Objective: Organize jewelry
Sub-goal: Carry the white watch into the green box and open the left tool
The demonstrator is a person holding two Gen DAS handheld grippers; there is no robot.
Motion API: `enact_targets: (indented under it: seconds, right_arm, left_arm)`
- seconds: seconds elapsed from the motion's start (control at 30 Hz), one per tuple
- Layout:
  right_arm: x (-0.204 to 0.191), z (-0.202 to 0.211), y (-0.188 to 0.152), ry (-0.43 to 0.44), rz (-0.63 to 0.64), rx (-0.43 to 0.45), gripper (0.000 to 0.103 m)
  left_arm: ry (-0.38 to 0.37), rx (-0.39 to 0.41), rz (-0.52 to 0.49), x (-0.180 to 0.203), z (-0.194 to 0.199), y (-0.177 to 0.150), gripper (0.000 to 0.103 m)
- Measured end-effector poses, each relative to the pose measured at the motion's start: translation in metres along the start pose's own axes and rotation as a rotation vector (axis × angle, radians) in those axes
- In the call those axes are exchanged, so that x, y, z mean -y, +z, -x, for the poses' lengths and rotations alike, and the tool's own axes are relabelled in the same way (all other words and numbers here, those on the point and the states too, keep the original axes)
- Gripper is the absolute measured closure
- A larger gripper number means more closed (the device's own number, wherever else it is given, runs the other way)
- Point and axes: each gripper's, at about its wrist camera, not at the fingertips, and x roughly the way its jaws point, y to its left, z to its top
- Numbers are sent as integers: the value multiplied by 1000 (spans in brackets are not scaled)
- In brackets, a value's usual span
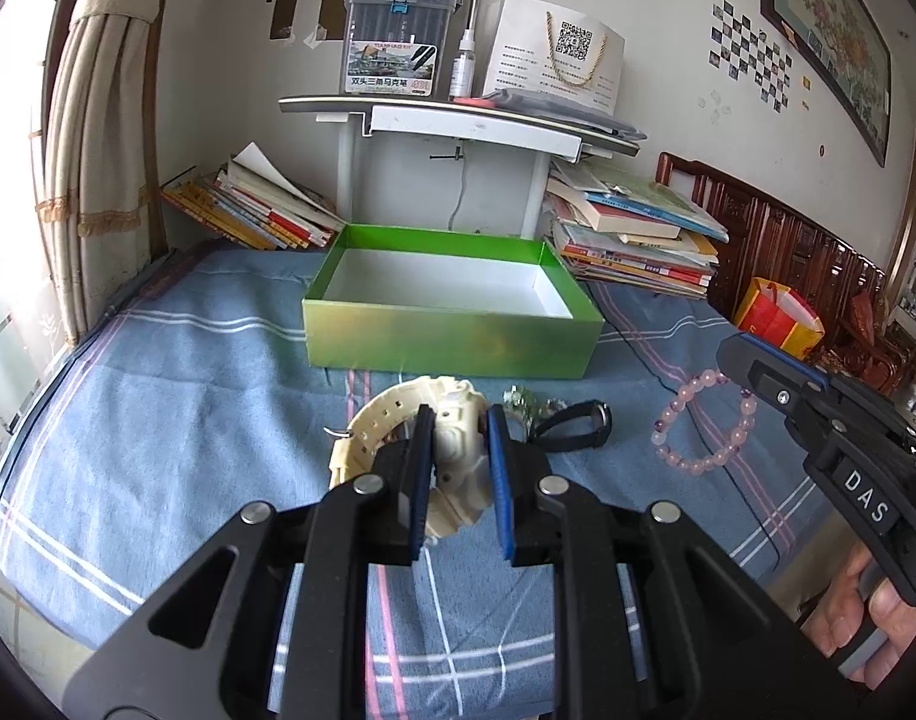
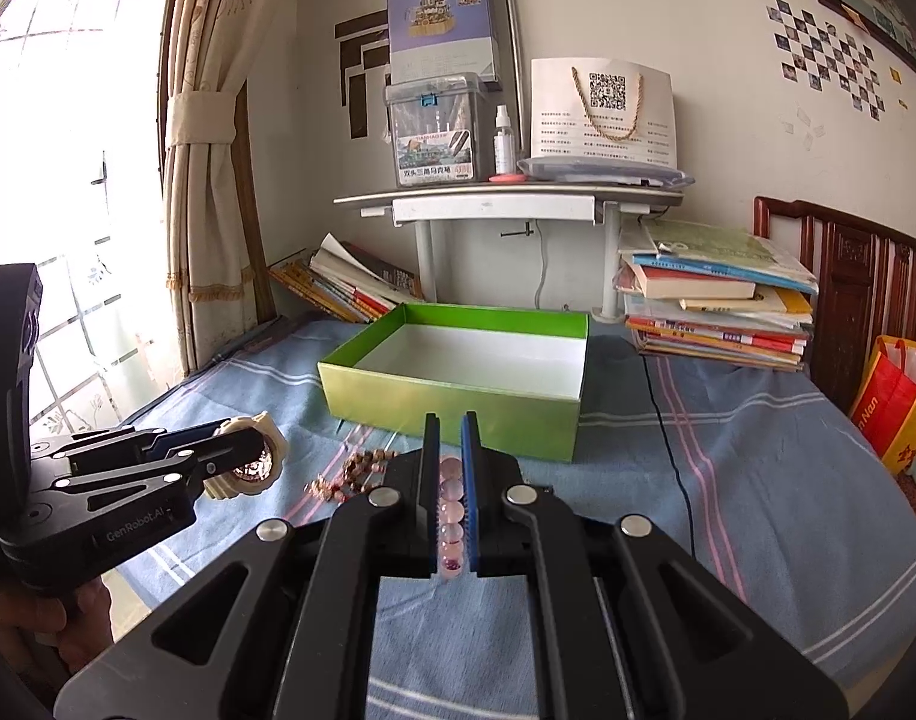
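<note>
My left gripper [image 1: 458, 423] is shut on a cream watch [image 1: 455, 450], held just above the blue plaid cloth; it also shows in the right wrist view [image 2: 251, 456]. My right gripper [image 2: 451, 438] is shut on a pink bead bracelet [image 2: 452, 510], whose loop shows in the left wrist view [image 1: 707, 420]. An open, empty green box [image 1: 452, 336] stands just behind both grippers, also in the right wrist view [image 2: 458, 405]. A black watch [image 1: 578, 426] and a silvery trinket [image 1: 521, 405] lie on the cloth. A brown bead string [image 2: 359, 468] lies left of my right gripper.
A small white desk [image 1: 458, 120] stands behind the box with a marker case, a spray bottle and a paper bag on it. Book stacks [image 1: 632, 228] flank it. A wooden headboard [image 1: 788, 240] and a red-yellow bag [image 1: 776, 312] are at the right. A black cable [image 2: 668, 438] crosses the cloth.
</note>
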Motion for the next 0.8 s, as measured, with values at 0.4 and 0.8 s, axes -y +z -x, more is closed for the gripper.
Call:
enact_targets:
  seconds: [0.4,0.8]
  right_arm:
    - [37,-109,71,9,-15,-31,96]
    - [62,-199,68,14,-78,-124,85]
  left_arm:
    - [-41,-38,-28,-22,-96,107,85]
    - [22,-223,-3,-59,-249,132,69]
